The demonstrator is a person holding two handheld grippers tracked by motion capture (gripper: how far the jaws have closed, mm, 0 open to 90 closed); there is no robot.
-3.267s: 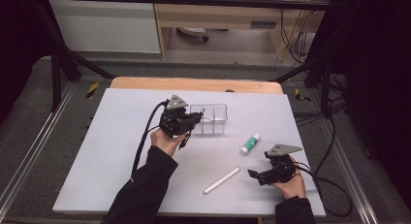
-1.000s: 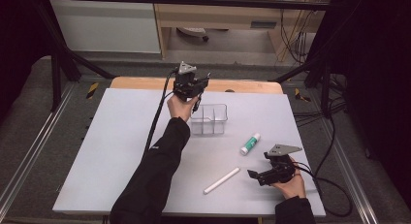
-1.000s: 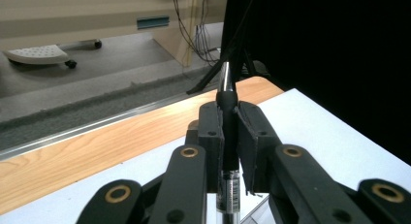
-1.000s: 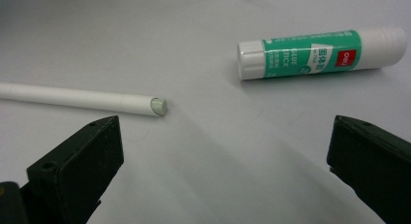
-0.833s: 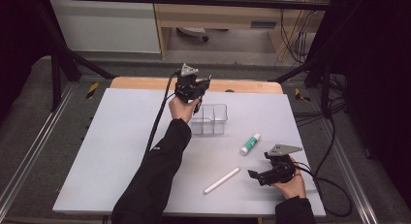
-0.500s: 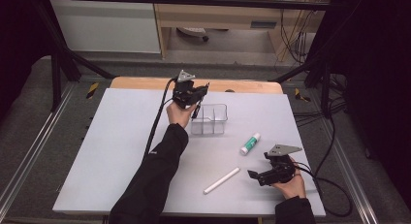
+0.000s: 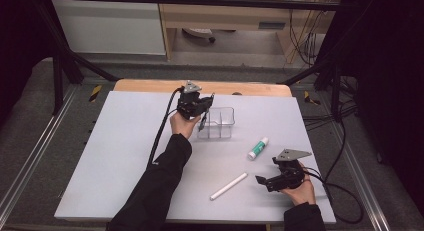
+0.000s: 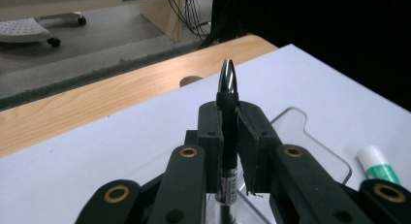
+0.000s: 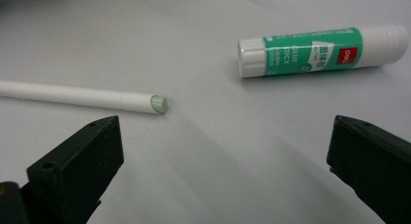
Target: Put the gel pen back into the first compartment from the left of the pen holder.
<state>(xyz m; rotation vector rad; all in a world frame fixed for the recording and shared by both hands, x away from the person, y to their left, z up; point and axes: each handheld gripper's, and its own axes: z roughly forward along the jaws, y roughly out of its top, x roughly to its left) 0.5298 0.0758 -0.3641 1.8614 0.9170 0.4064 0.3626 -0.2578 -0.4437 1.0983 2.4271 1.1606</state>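
Note:
My left gripper (image 7: 202,112) hovers over the left end of a clear plastic organiser box (image 7: 222,123) at the back middle of the table, shut on a black pen (image 8: 228,117). The pen stands upright between the jaws, its pointed cap up and its lower end over the box (image 8: 315,141). Near the front right my right gripper (image 7: 262,181) rests low with its jaws wide open (image 9: 225,170) and nothing between them. A white pen (image 7: 228,186) (image 9: 82,97) lies just left of it. A green and white glue stick (image 7: 258,148) (image 9: 322,49) lies between the box and the right gripper.
The white table top (image 7: 120,141) has a wooden strip (image 7: 150,86) along its far edge with a round hole. Metal frame rails run along both sides. Cables trail off the right edge by the right hand.
The left gripper, holding the black pen, has come down and slightly nearer, from above the far side of the box to its left end. The right gripper has stayed still.

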